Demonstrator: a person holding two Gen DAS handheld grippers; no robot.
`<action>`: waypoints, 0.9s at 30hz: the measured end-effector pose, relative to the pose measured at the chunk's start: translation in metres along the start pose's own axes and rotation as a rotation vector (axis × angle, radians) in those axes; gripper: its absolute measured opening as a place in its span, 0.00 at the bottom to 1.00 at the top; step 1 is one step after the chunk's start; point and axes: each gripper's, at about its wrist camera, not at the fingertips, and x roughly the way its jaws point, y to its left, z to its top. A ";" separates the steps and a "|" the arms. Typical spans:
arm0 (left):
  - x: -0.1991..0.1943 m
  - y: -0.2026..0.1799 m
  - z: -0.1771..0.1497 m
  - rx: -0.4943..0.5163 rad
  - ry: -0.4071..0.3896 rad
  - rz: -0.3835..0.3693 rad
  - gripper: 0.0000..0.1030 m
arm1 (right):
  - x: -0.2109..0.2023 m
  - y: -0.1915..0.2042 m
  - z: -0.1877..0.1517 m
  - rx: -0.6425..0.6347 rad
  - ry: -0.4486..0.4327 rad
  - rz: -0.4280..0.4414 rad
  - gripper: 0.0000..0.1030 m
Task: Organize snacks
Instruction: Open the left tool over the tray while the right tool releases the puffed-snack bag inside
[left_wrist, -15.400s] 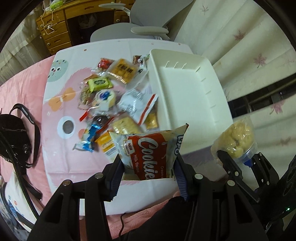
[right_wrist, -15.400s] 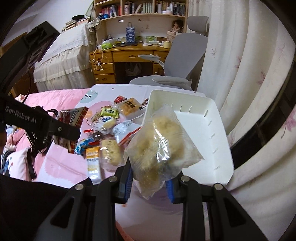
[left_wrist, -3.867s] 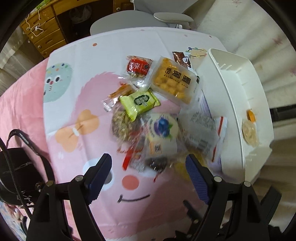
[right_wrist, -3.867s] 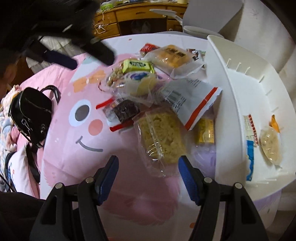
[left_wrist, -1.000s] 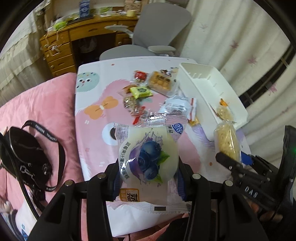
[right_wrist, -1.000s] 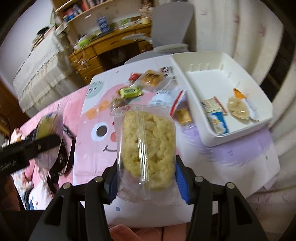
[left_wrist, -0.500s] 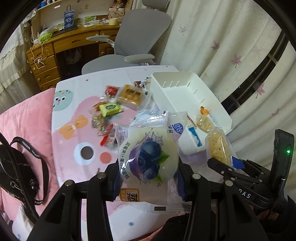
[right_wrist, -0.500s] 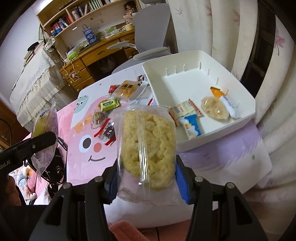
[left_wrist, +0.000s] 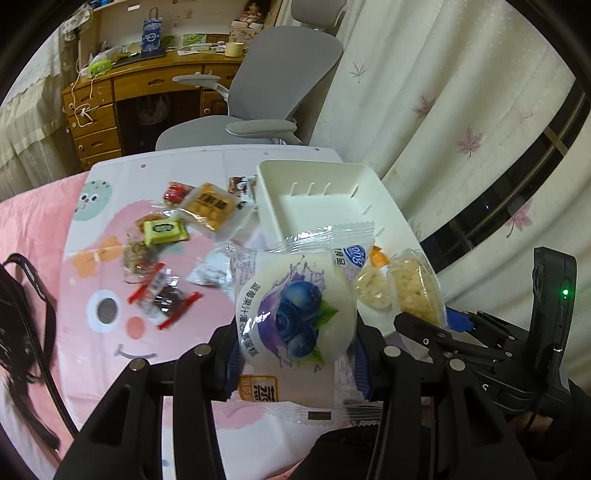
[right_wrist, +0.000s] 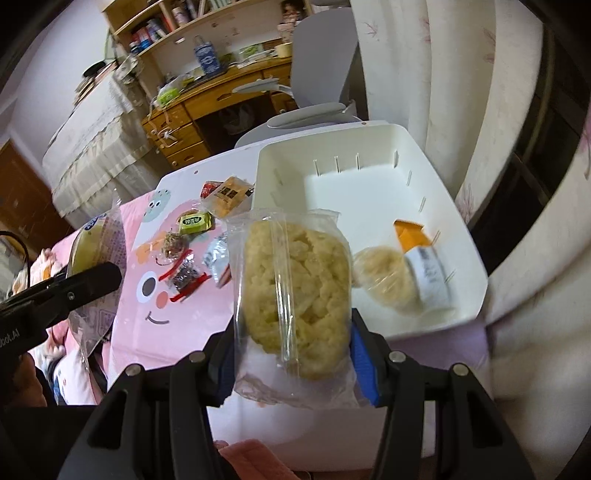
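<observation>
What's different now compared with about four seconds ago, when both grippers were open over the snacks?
The left gripper has picked up the blueberry cake packet and the right gripper the yellow rice cracker bag, both lifted off the table. The white bin keeps its earlier snacks.

Grey office chair (left_wrist: 284, 70) before wooden desk (left_wrist: 147, 88); black bag strap (left_wrist: 33, 295) left.

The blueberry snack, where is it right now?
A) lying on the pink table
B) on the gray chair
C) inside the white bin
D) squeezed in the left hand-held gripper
D: the blueberry snack stands pinched between the fingers of the left hand-held gripper, above the table and outside the white bin.
</observation>
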 end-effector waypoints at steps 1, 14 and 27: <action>0.003 -0.005 0.000 -0.008 0.003 0.000 0.45 | 0.000 -0.007 0.003 -0.016 0.004 0.004 0.51; 0.039 -0.076 0.011 -0.063 0.009 -0.014 0.45 | -0.008 -0.076 0.023 -0.093 0.004 0.059 0.51; 0.051 -0.093 0.020 -0.043 0.062 0.010 0.76 | 0.011 -0.114 0.028 0.039 0.045 0.064 0.58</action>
